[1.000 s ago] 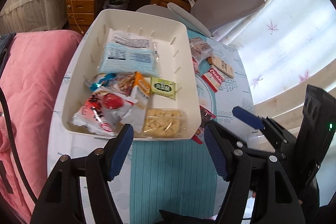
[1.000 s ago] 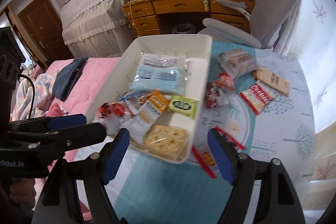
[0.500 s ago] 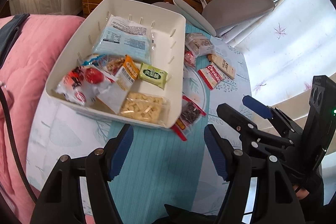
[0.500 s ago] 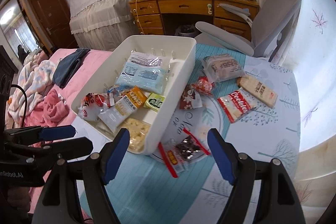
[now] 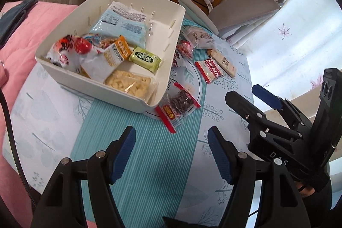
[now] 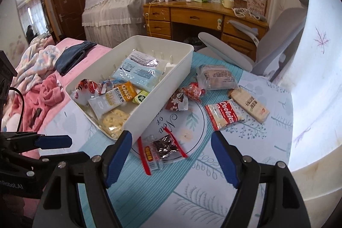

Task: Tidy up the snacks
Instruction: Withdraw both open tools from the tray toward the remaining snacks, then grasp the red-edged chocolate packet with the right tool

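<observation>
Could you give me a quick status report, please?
Both hand-held grippers open, left, right. White bin part-filled. Red-edged snack packet nearest the right one, five more on table. Nothing blocking.

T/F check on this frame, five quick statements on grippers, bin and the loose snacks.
1. Both grippers are open and hold nothing. True: left gripper and right gripper stand with jaws apart, nothing between them.
2. The red Cookies packet lies inside the white bin. False: it lies on the tablecloth, apart from the bin.
3. The green packet is in the bin. True.
4. The red-edged clear packet lies on the cloth by the bin's near corner. True.
5. The bin holds no snacks. False: it holds several, among them a light blue bag.
</observation>
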`<state>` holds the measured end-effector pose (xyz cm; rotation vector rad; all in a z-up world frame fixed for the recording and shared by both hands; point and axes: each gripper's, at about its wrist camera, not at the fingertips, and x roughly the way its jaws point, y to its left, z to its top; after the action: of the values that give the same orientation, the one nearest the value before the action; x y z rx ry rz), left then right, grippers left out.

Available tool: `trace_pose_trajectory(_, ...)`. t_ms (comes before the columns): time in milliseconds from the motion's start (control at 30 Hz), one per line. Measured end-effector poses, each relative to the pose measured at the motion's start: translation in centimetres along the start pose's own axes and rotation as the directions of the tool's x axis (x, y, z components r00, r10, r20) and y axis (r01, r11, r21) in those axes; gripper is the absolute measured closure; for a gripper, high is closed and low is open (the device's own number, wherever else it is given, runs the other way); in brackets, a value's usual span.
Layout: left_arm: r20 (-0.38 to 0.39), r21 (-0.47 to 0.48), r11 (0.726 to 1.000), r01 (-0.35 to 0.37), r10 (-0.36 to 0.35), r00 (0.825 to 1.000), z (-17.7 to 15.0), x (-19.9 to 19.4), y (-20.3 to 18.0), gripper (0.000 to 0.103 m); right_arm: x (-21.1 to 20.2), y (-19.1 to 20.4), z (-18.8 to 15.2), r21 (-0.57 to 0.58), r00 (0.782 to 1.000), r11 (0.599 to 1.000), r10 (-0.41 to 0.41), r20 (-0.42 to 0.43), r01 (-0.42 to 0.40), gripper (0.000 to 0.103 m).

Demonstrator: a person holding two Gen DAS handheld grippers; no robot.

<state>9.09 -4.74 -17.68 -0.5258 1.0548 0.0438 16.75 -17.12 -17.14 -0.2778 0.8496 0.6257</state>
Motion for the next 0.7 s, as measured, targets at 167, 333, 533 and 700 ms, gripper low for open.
trace_pose_trajectory(167,0.049,-0.04,0.999,0.002,0.0,0.999,-1.6,1.7,0.0,0.035,0.6,-0.7,-0.8,-0.045,0.999,0.999,-0.019,0.031,0.02,0.026)
trace_pose_trajectory(333,0.091,-0.067,0.998,-0.01,0.017,0.996,-2.8,3.8,0.0,0.035,2.3,-1.3,-2.1,-0.116,0.999,0.993,-0.026,0.042,0.031,0.026)
trace_pose_trajectory(533,0.116,-0.079,0.997,0.004,0.005,0.993,-3.5,6.0,-0.2,0.035,4.5,-1.6,-3.6,-0.173,0.998,0.984,-0.045,0.033,0.05,0.026)
trace_pose_trajectory(700,0.136,-0.079,0.997,0.0,0.011,0.991,-3.6,6.1,0.0,0.035,5.9,-1.5,-4.9,-0.213,0.999,0.977,-0.025,0.032,0.032,0.026)
